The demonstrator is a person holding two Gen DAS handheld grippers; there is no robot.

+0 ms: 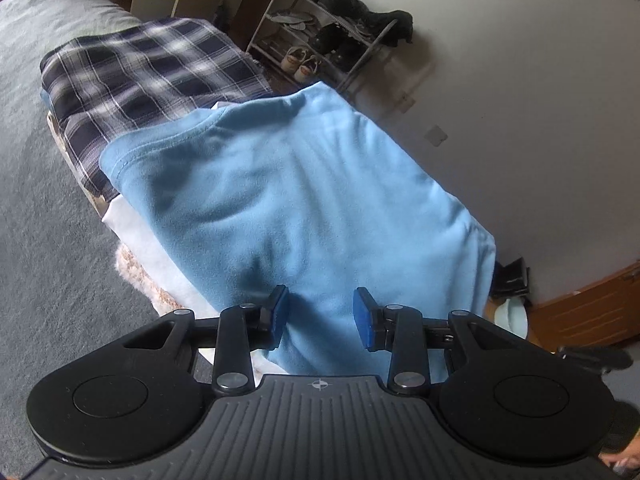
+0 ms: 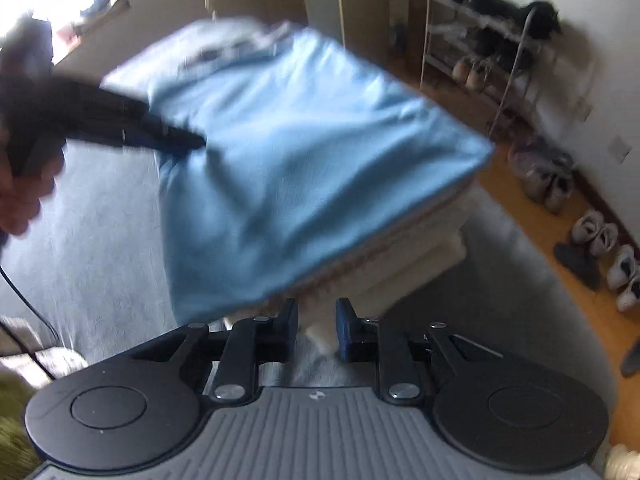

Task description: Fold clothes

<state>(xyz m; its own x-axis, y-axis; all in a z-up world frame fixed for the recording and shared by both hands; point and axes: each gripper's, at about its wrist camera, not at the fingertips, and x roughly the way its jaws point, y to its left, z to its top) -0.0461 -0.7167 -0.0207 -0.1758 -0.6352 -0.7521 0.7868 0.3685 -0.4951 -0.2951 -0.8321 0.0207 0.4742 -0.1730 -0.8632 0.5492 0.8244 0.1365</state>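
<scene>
Scene: A light blue garment (image 1: 296,200) lies folded on top of a stack of linens on a grey bed (image 1: 36,184), with a folded plaid garment (image 1: 148,80) beyond it at 11 o'clock in the left wrist view.

Left gripper (image 1: 320,316): Jaws apart, holding nothing; the blue pads sit low over the near edge of the blue cloth, which spreads away toward 12 o'clock. Whether the pads touch the fabric cannot be told.

Right gripper (image 2: 318,328): Jaws apart and empty, just short of the garment's near corner, which lies at 11 o'clock from the jaws. This view is motion-blurred.

Long axis: In the left wrist view the garment runs from 6 toward 12 o'clock, roughly along the fingers.

Nearer hand: The left, judged from the right wrist view, where its tip meets the garment's edge at 10 o'clock.

Backdrop: A shoe rack (image 1: 320,28) stands against the wall.

Next move: Likely a grasp or smoothing at the near edge.
</scene>
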